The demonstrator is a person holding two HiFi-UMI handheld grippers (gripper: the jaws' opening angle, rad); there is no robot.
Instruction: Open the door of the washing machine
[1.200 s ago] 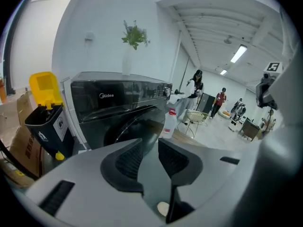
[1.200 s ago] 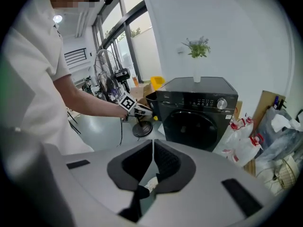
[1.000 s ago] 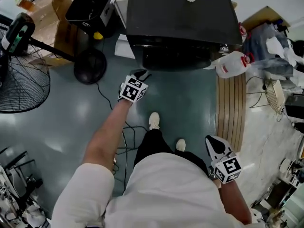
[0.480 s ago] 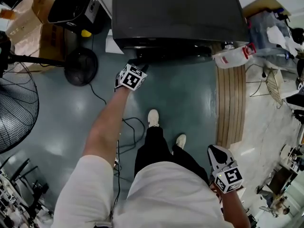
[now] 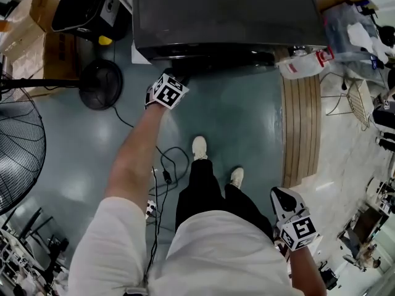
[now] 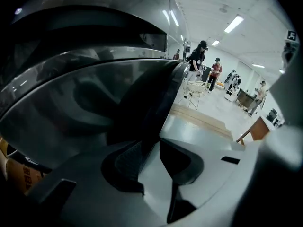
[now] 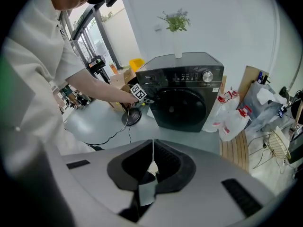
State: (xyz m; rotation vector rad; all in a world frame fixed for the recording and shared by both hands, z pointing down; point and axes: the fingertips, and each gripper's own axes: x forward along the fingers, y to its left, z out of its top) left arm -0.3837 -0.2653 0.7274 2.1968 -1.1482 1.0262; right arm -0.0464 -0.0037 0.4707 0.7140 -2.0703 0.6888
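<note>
The dark washing machine (image 5: 222, 11) stands at the top of the head view. Its round glass door (image 6: 94, 108) fills the left gripper view, and the right gripper view shows the door (image 7: 182, 105) closed. My left gripper (image 5: 177, 77) is at the door's left edge. Its jaws have just been opening, and the left gripper (image 6: 151, 148) stands open with the door's dark rim running down between the pads. My right gripper (image 5: 282, 196) hangs by my right hip, far from the machine. In its own view the right gripper (image 7: 152, 155) is shut on nothing.
A standing fan (image 5: 18, 147) and its round base (image 5: 102, 84) are at the left, with cardboard boxes (image 5: 37, 17) behind. A cable (image 5: 163, 165) lies on the floor near my feet. A wooden slat board (image 5: 301, 122) and a white jug (image 5: 299, 66) sit right of the machine.
My left gripper has reached forward and down from just short of the machine's front to the door's left edge. The right gripper has hardly moved.
</note>
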